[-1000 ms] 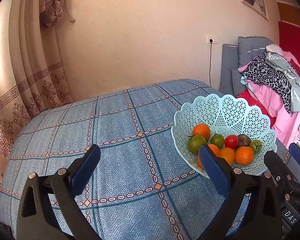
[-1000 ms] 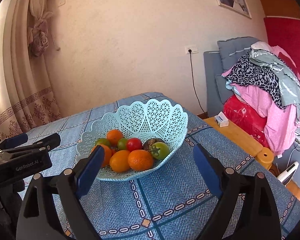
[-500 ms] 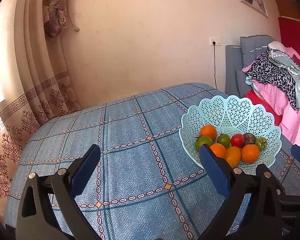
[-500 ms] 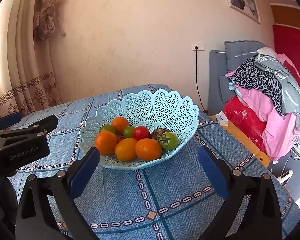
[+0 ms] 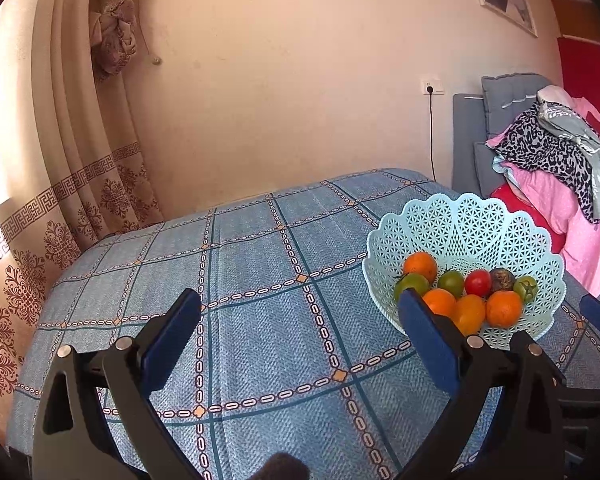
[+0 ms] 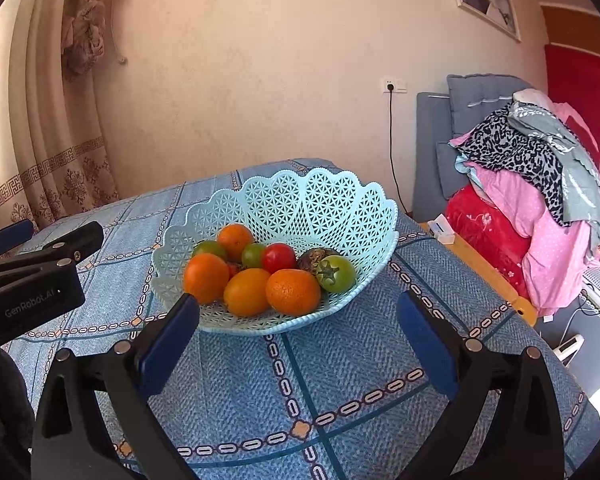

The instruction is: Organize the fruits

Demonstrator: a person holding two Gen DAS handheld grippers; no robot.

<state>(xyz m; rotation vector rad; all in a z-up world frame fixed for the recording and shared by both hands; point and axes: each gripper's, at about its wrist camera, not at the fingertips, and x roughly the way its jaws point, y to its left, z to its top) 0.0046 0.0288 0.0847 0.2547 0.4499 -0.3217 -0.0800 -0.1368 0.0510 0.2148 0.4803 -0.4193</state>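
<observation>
Though lacy, basket fruit-filled

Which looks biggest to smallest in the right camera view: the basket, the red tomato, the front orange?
1. Basket, by far.
2. Front orange.
3. Red tomato, though it sits farther back, so the gap may be partly nearness.

Pale blue lattice bowl upright on the table, holding the fruit. Oranges cluster at 6 o'clock; red tomato central, green tomato at 3 o'clock.
</observation>
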